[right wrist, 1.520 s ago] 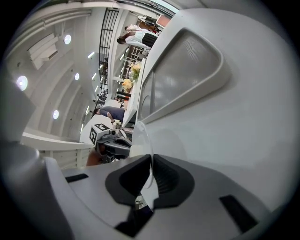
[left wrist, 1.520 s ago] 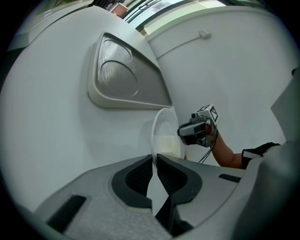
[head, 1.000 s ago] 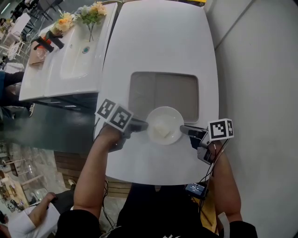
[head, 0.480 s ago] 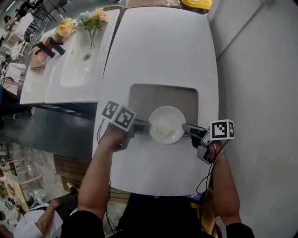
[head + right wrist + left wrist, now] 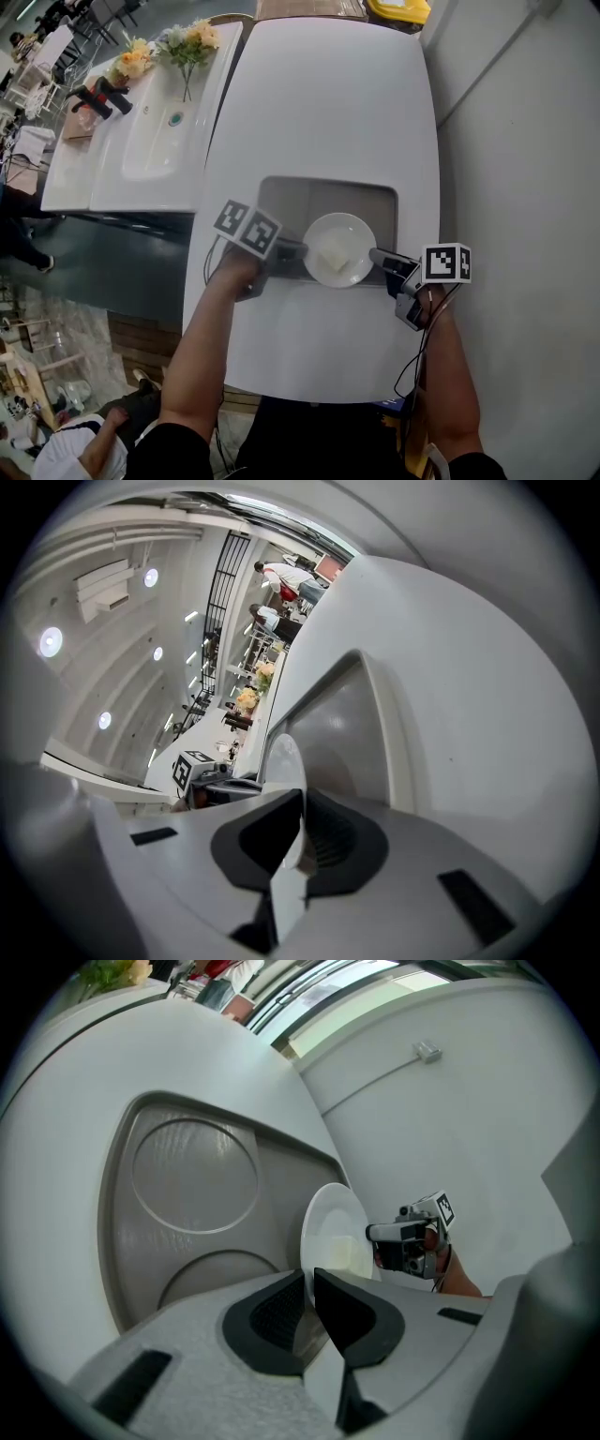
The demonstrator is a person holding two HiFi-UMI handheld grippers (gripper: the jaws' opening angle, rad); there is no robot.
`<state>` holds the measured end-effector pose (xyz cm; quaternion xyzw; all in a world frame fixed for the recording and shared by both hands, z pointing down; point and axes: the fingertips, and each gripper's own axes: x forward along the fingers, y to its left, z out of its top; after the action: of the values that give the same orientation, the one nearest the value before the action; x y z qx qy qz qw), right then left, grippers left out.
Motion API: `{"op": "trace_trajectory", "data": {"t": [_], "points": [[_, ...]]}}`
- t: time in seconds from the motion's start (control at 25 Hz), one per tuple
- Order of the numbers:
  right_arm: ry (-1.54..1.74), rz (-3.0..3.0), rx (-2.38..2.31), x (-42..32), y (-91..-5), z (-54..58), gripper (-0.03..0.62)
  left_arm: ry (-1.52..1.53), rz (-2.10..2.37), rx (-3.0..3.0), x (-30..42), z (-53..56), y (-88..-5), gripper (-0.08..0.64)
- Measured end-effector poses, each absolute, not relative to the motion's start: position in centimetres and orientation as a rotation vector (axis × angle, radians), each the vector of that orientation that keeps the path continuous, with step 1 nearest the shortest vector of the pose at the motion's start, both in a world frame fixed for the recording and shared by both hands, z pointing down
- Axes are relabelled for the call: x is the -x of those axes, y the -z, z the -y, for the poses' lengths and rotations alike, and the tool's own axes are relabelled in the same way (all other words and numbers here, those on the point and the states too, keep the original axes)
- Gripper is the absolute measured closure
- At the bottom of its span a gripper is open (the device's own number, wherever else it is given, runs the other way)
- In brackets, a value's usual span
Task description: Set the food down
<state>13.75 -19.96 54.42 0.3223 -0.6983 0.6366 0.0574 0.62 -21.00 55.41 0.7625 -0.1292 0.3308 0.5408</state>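
A round white plate (image 5: pixel 338 249) carries a pale square piece of food (image 5: pixel 334 255). It hangs over the near edge of a grey tray (image 5: pixel 328 202) set into the white table (image 5: pixel 319 103). My left gripper (image 5: pixel 297 251) is shut on the plate's left rim, and my right gripper (image 5: pixel 378 257) is shut on its right rim. In the left gripper view the plate (image 5: pixel 328 1241) stands edge-on between the pads, with the right gripper (image 5: pixel 405 1241) beyond it. The right gripper view shows the plate's rim (image 5: pixel 283 761) clamped in the jaws and the left gripper (image 5: pixel 220 787) behind.
The tray (image 5: pixel 178 1204) has round recesses. A white washbasin counter (image 5: pixel 141 122) with flowers (image 5: pixel 183 37) stands to the table's left. A pale wall (image 5: pixel 525 169) runs along the right. People sit and stand at the far left.
Both grippers have carried the plate a little forward, from the table's near part to over the tray's near edge. The grips have not changed.
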Motion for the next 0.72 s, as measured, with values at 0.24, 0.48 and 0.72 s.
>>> {"op": "trace_trajectory", "data": {"t": [0.24, 0.48, 0.72], "points": [[-1.876, 2.111, -1.014, -14.3, -54.4, 20.7, 0.577, -0.813, 0.327, -1.819, -1.1, 21.3, -55.7, 0.529], [-1.800, 2.097, -1.028, -14.4, -54.5, 21.2, 0.575, -0.855, 0.341, -1.823, -1.3, 21.8, -55.8, 0.529], [-1.709, 2.067, -1.044, -14.9, -54.9, 21.2, 0.575, -0.946, 0.352, -1.838, -1.7, 21.7, -55.8, 0.529]]}}
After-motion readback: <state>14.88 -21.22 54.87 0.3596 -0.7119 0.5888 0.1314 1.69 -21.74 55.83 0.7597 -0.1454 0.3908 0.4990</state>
